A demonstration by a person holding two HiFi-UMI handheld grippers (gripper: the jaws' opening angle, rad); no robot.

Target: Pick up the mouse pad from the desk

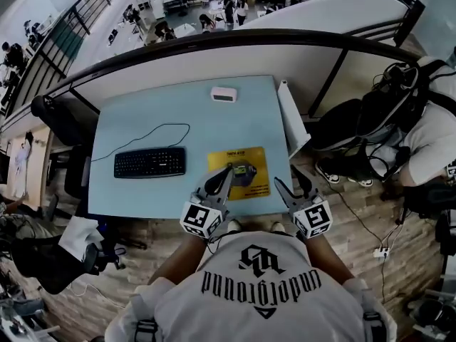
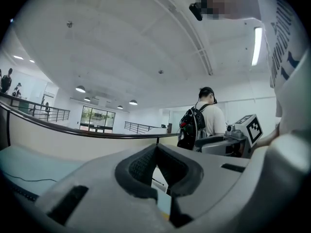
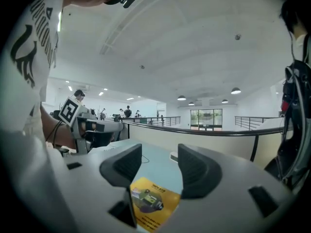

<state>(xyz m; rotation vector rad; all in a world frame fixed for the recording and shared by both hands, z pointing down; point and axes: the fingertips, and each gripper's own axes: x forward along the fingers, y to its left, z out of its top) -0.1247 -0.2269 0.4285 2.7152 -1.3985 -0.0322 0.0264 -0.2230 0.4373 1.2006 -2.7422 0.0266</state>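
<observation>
The yellow mouse pad [image 1: 246,184] lies flat on the light blue desk [image 1: 142,120], near its front right corner. My left gripper [image 1: 229,169] hovers over the pad's left part; its jaws [image 2: 155,150] meet at the tips with nothing between them. My right gripper [image 1: 289,177] is just right of the pad, at the desk's right edge. Its jaws stand apart and empty. In the right gripper view the mouse pad [image 3: 151,201] shows below the gap of my right gripper [image 3: 160,163], not touched.
A black keyboard [image 1: 149,162] with its cable lies left of the pad. A small white device [image 1: 224,94] sits at the desk's far edge. A white panel [image 1: 293,117] leans along the right side. A person with a backpack [image 1: 399,120] sits to the right. A railing runs behind.
</observation>
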